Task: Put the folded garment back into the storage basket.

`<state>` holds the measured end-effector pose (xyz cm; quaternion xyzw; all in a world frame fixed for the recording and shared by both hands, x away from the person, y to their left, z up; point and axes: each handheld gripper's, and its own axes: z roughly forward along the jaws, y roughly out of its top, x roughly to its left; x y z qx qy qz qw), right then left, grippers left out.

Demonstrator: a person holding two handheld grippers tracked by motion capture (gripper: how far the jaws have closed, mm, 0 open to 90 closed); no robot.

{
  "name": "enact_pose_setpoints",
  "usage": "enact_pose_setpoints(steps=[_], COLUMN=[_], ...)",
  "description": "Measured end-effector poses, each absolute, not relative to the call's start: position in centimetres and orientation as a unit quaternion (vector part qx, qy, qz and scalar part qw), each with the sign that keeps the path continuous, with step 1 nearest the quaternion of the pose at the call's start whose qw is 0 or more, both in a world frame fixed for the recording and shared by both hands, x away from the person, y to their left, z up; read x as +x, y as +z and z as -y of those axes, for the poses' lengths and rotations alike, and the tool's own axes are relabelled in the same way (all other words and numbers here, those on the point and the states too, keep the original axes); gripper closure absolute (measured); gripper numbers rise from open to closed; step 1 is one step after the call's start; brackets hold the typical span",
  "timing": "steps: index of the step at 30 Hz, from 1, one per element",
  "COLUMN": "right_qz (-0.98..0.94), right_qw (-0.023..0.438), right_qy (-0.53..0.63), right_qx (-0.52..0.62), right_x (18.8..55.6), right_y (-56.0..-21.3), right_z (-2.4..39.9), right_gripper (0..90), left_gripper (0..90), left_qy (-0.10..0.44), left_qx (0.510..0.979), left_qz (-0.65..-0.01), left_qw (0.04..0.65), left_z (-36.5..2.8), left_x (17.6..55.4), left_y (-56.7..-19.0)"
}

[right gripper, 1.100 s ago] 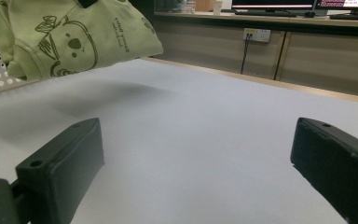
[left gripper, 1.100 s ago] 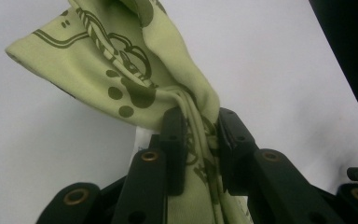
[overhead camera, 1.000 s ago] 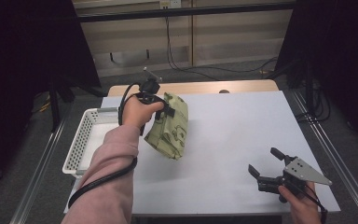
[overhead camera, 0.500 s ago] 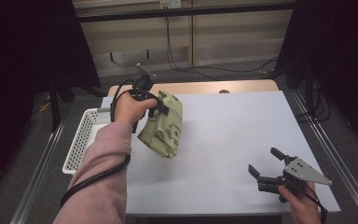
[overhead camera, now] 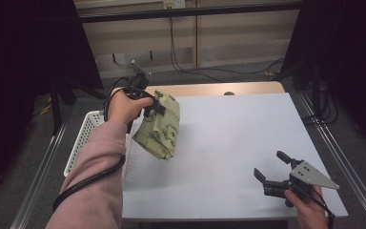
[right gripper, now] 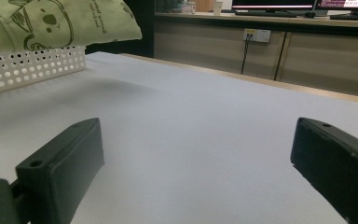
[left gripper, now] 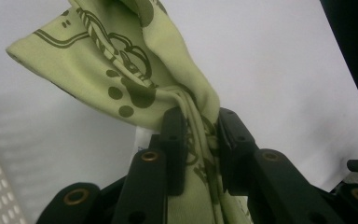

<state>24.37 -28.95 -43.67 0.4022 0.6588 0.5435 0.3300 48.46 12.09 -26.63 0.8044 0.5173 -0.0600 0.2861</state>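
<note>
A light green cloth printed with dark green cartoon figures hangs folded in the air over the left part of the white table. My left gripper is shut on its upper edge; in the left gripper view the green cloth is bunched between the two black jaws of the left gripper. My right gripper rests low near the table's front right corner, jaws wide apart with nothing between them. The right gripper view shows the right gripper over bare table and the green cloth far off.
A white perforated basket stands along the table's left edge, beside and partly under the hanging cloth; the basket also appears in the right gripper view. A wooden strip borders the far edge. Cables hang against the back wall.
My left hand has carried the cloth up and leftward, toward the basket. The right gripper has stayed where it was.
</note>
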Motion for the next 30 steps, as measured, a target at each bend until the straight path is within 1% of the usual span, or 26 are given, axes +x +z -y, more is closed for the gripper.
enact_pose_setpoints(steps=[15,18,21,28,30], right_qz=[-0.658,-0.66,-0.663,-0.663,-0.656], right_qw=[0.332,0.333,0.337,0.336,0.33], right_qy=[0.544,0.542,0.539,0.538,0.546], right_qx=[0.403,0.4,0.396,0.397,0.403], right_x=[24.4,24.4,24.4,24.4,24.4], right_y=[-43.7,-43.7,-43.7,-43.7,-43.7], right_z=[29.0,29.0,29.1,29.1,28.9], right_gripper=[1.9,1.9,1.9,1.9,2.0], left_gripper=[74.5,74.5,74.4,74.4,74.4], left_qy=[-0.052,-0.058,-0.05,-0.042,-0.046], left_qx=[0.802,0.797,0.8,0.798,0.794], left_qz=[-0.53,-0.534,-0.532,-0.535,-0.54], left_qw=[0.272,0.275,0.274,0.273,0.275], left_z=[-14.0,-14.2,-14.6,-15.3,-15.5], left_x=[48.6,48.5,48.5,48.5,48.5], left_y=[-25.5,-25.3,-25.1,-24.7,-24.7])
